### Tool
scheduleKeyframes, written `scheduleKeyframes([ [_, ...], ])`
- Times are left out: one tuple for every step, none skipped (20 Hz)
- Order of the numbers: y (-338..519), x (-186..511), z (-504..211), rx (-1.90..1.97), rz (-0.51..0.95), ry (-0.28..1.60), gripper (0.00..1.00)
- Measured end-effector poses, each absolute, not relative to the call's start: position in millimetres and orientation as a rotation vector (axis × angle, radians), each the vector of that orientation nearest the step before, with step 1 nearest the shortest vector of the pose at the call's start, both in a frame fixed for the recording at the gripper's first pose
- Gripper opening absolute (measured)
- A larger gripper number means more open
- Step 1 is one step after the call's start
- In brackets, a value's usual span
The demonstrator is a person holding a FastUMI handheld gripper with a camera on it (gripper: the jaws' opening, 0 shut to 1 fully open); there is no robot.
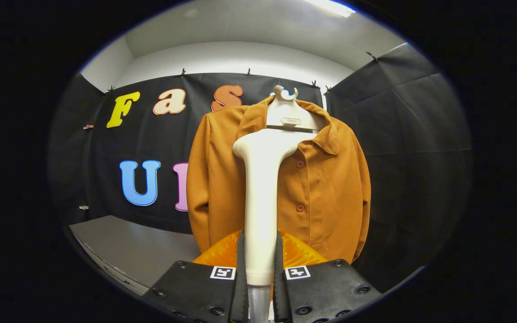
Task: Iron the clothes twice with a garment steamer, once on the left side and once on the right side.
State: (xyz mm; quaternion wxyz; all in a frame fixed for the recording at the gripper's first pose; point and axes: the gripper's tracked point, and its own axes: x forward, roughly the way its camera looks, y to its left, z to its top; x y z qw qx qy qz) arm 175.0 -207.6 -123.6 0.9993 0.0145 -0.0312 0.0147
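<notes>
A white hanger (288,117) with a curved hook sits high against the black cloth wall (397,148). Below and to one side of the hanger lies a grey surface (137,249). Above the hanger runs a pale ceiling (249,31) with a bright light strip (330,6).

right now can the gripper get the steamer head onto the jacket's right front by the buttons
Probably yes. The gripper is shut on the steamer, whose head sits high at the jacket collar, just below the hanger. Nothing lies between the head and the button panel.
</notes>
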Motion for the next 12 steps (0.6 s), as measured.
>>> scheduleKeyframes([
  [-204.7,175.8,-129.1,0.024,0.037,-0.054,0.25],
  [-201.9,176.0,-135.1,0.024,0.042,-0.045,0.25],
  [-199.9,175.8,-141.9,0.026,0.046,-0.032,0.25],
  [-198.8,175.1,-149.2,0.029,0.046,-0.018,0.25],
  [-198.7,175.0,-156.3,0.034,0.045,-0.005,0.25],
  [-198.0,174.4,-163.0,0.039,0.043,0.009,0.25],
  [-198.0,173.7,-171.3,0.044,0.041,0.026,0.25],
  [-197.7,172.6,-179.4,0.049,0.041,0.043,0.25],
  [-197.2,171.4,-187.2,0.051,0.041,0.06,0.25],
  [-197.4,168.8,-195.8,0.052,0.041,0.077,0.25],
  [-197.7,167.4,-203.1,0.052,0.04,0.092,0.25],
  [-198.5,165.3,-211.6,0.052,0.039,0.109,0.25],
])
